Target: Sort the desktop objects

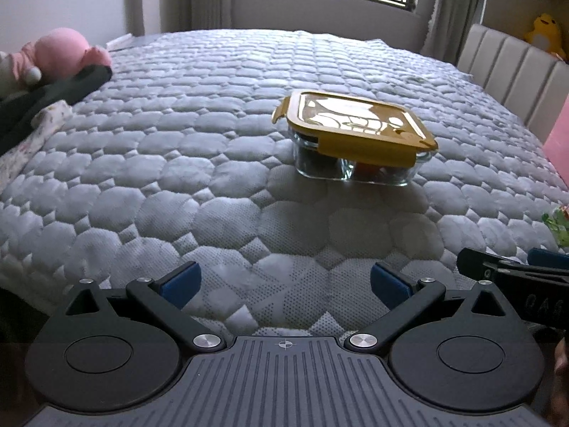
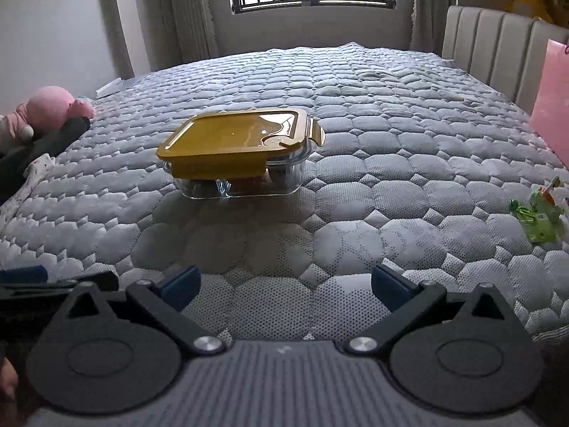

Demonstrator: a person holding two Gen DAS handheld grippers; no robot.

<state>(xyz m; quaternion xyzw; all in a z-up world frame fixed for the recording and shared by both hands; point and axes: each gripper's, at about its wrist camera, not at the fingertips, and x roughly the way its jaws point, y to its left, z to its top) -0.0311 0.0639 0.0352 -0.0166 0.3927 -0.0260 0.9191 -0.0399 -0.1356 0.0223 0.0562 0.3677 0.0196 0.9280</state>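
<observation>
While both the left gripper (image 1: 282,283) and right gripper (image 2: 284,283) hover spread and empty, the yellow-lidded glass container (image 1: 355,138) at mid-frame likely awaits unlatching.

A glass container (image 2: 238,163) with a yellow lid, a pink plush toy (image 2: 57,106) and a green packet (image 2: 540,217) are carried by the quilted grey bed (image 2: 373,163).

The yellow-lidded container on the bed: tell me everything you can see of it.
The container is a square clear glass box with a mustard-yellow lid closed on top; one side flap is down, another sticks outward. It sits flat and upright on the quilted grey mattress. Dark and reddish contents show dimly through the glass. Neither gripper touches it.
</observation>
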